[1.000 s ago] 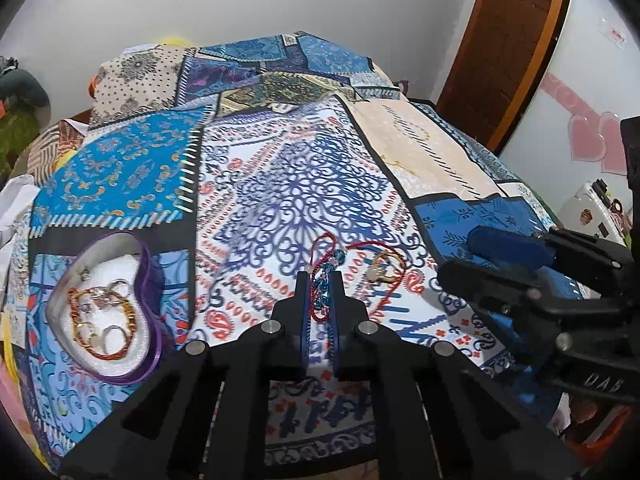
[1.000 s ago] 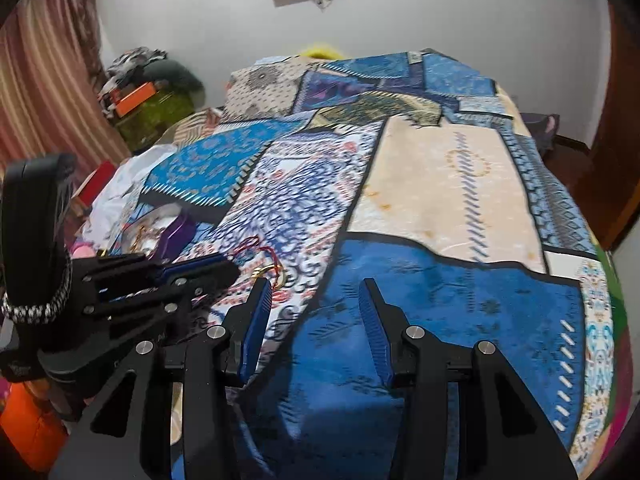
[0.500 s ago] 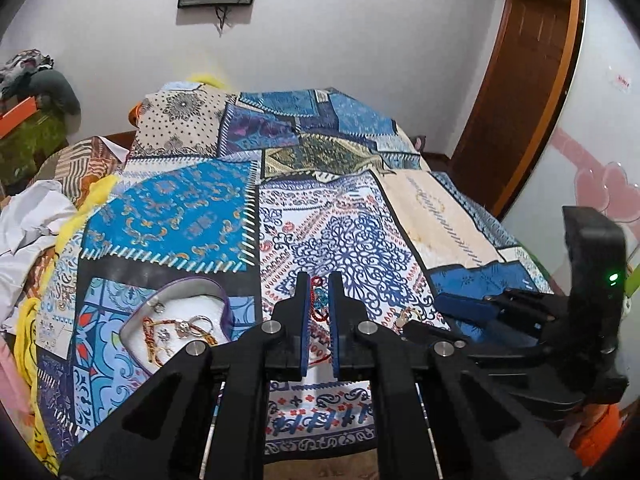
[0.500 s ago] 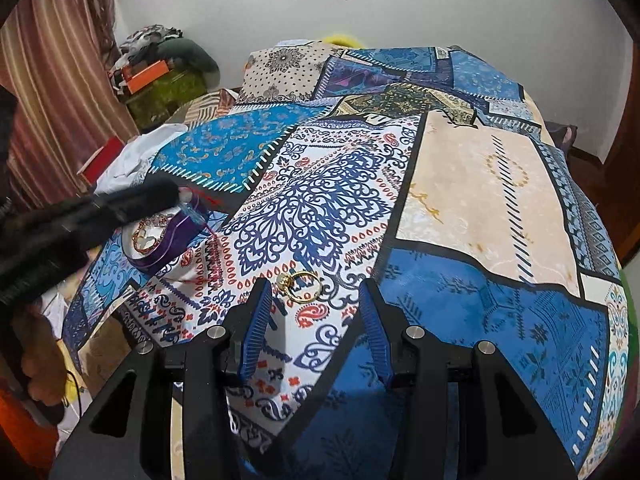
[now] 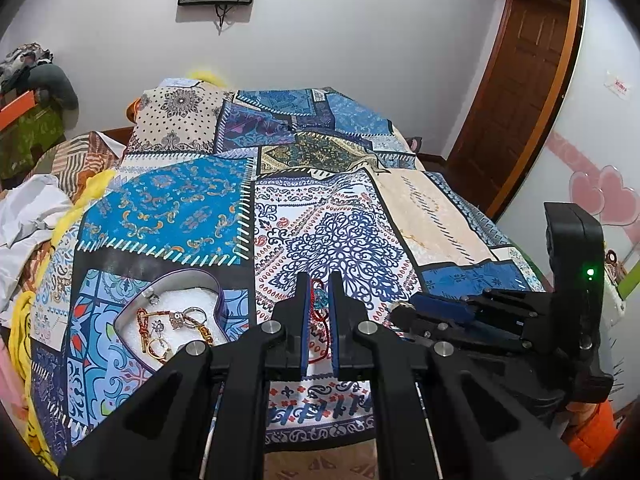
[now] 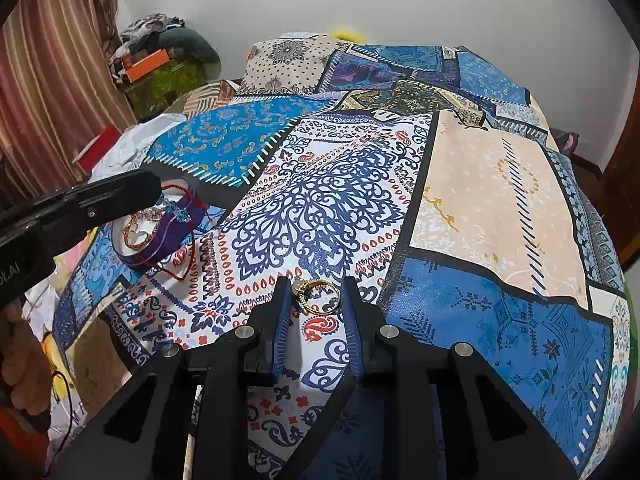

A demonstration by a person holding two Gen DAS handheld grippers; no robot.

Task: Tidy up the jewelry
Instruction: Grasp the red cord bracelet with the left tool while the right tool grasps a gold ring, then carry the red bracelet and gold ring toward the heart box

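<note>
Left wrist view looks down the left claw (image 5: 319, 312), whose two blue-padded fingers stand close together, pinching a red cord bracelet (image 5: 319, 322) with a small blue bead; the cord hangs between them above the patterned bedspread (image 5: 344, 240). Just to its left lies a heart-shaped purple box (image 5: 176, 320), its white lining holding a red-and-gold chain, rings and small charms. To the right in this view the right claw (image 5: 404, 312) reaches in low over the bedspread, its black body carrying a lit green dot; a gold glint shows at its tip. Right wrist view shows what that glint is: a gold ring (image 6: 316, 296) lying on the bedspread between the right claw's fingers (image 6: 280, 312), which stand moderately apart on either side of it; I cannot tell whether they touch it. In this view the left claw (image 6: 158, 188) comes in from the left edge above the purple box (image 6: 160, 232), the red cord (image 6: 180, 240) drooping from it over the box wall and onto the cloth. Pale letters on the left claw's body are cut off by the frame edge and cannot be read in full. Only the left view shows the brown door (image 5: 516, 80) and pink heart stickers (image 5: 604, 196); only the right shows the striped curtain (image 6: 52, 80).
</note>
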